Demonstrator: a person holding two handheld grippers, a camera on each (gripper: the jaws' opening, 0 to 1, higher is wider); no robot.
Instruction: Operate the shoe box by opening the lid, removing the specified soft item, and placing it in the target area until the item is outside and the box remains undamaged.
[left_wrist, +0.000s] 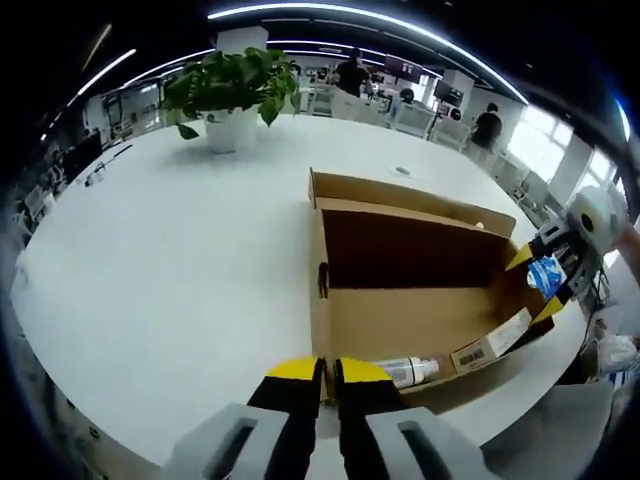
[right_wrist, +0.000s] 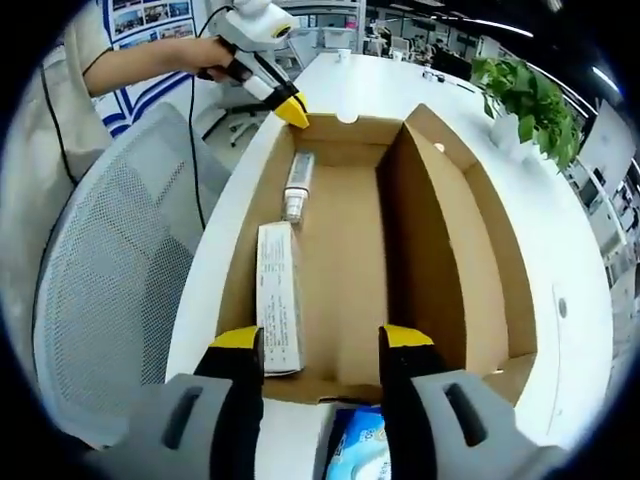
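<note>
The brown shoe box (left_wrist: 400, 320) (right_wrist: 440, 230) lies open on the white table, its lid flap (left_wrist: 400, 195) folded back. Inside it are a white tube (left_wrist: 408, 372) (right_wrist: 297, 185) and a long white labelled carton (left_wrist: 492, 348) (right_wrist: 278, 298). My left gripper (left_wrist: 328, 372) is shut on the top edge of the box's end wall; it appears as a yellow tip at the box's far corner (right_wrist: 291, 108). My right gripper (right_wrist: 322, 345) (left_wrist: 536, 284) hovers at the opposite end of the box, its jaws closed on a soft blue-and-white packet (left_wrist: 545, 275) (right_wrist: 356, 440).
A potted plant (left_wrist: 232, 95) (right_wrist: 520, 95) stands on the white table (left_wrist: 170, 260). A grey mesh chair (right_wrist: 110, 290) sits at the table's edge beside the box. A person's arm (right_wrist: 130, 65) holds the left gripper. People stand at the desks in the background.
</note>
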